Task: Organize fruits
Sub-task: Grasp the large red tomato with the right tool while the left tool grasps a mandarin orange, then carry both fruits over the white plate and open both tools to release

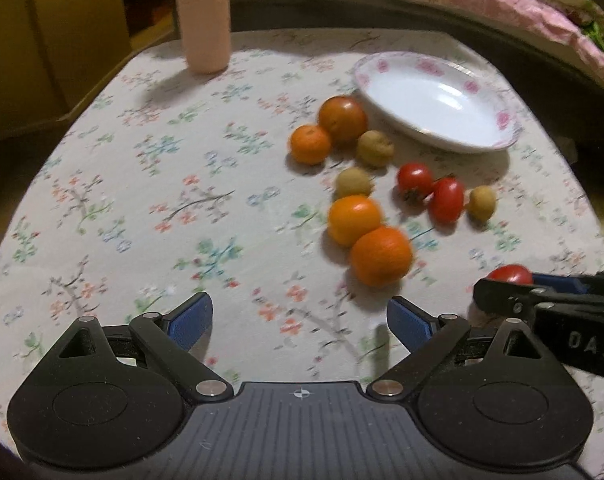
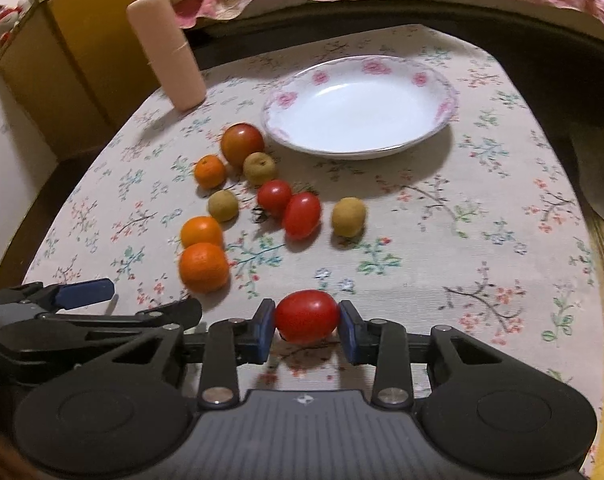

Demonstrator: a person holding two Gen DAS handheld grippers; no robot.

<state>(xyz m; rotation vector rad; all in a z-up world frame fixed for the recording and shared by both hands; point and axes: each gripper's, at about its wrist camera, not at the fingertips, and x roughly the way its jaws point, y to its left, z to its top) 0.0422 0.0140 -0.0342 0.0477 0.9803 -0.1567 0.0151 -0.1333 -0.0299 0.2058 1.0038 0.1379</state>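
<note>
Right gripper (image 2: 307, 326): both blue pads pressed against a red tomato (image 2: 307, 316), which sits crosswise between them, long axis running pad to pad, low over the tablecloth (image 2: 482, 240).

Left gripper (image 1: 300, 320): spread wide, nothing between its fingers; it hangs just left of the right gripper, nearer the oranges than the plate.

Plate (image 2: 446, 92): white, flowered rim, nothing in it. It lies straight ahead of the held tomato and a little to the right, at the far end of the cloth.

Ground between tomato and plate: bare cloth on the right; the loose fruit lies left of that line. Near the plate's left rim, a large orange-red fruit (image 2: 242, 143); nearer, two red tomatoes (image 2: 301, 215) touching, and a brown fruit (image 2: 348, 217) just right of them.

Nearest orange (image 2: 204, 267): left of the held tomato, touching a second orange (image 2: 201, 232).

Pink cylinder (image 2: 168, 50): upright, well left of the plate, near the far left edge.

Judgement: the right hand is best placed; a forward carry looks unobstructed.
</note>
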